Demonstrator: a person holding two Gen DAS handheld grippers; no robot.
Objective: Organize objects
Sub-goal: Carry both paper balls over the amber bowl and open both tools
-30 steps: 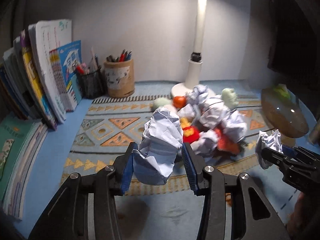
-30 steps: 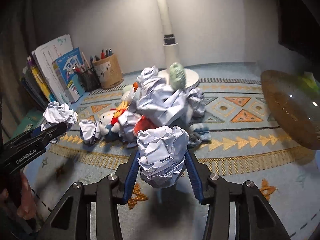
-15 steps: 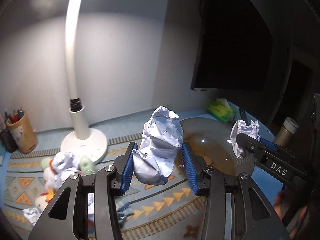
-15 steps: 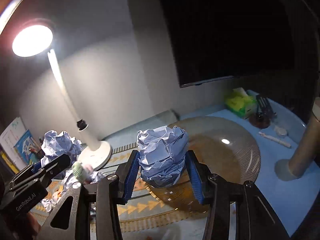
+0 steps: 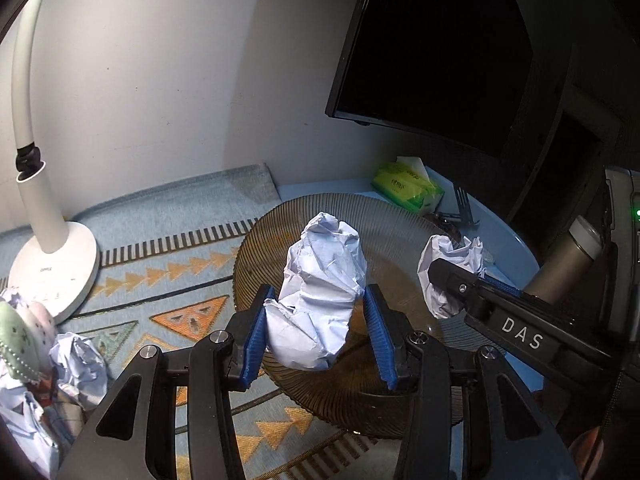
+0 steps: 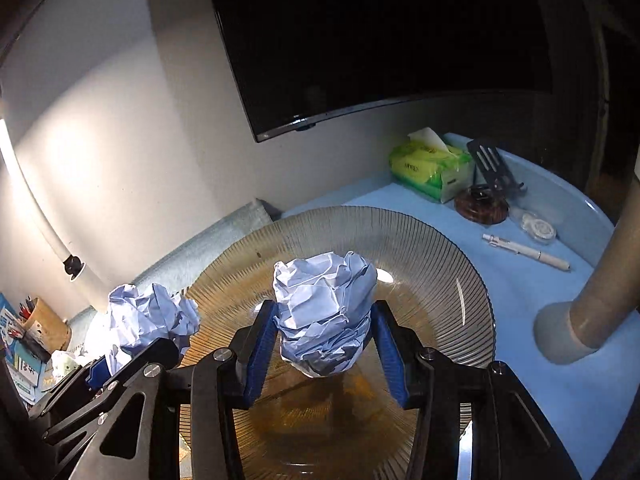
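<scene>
Gripping a paper ball (image 5: 318,296) above the plate (image 5: 260,256), the left gripper (image 5: 316,334) fills the left view, while the right view shows the right gripper (image 6: 324,350) clenched on another ball (image 6: 324,316) over that plate (image 6: 440,264).

lamp (image 5: 52,256); dark screen (image 6: 380,40); tissue pack (image 6: 432,168); pen (image 6: 526,252); possibly tape (image 6: 538,228)
</scene>
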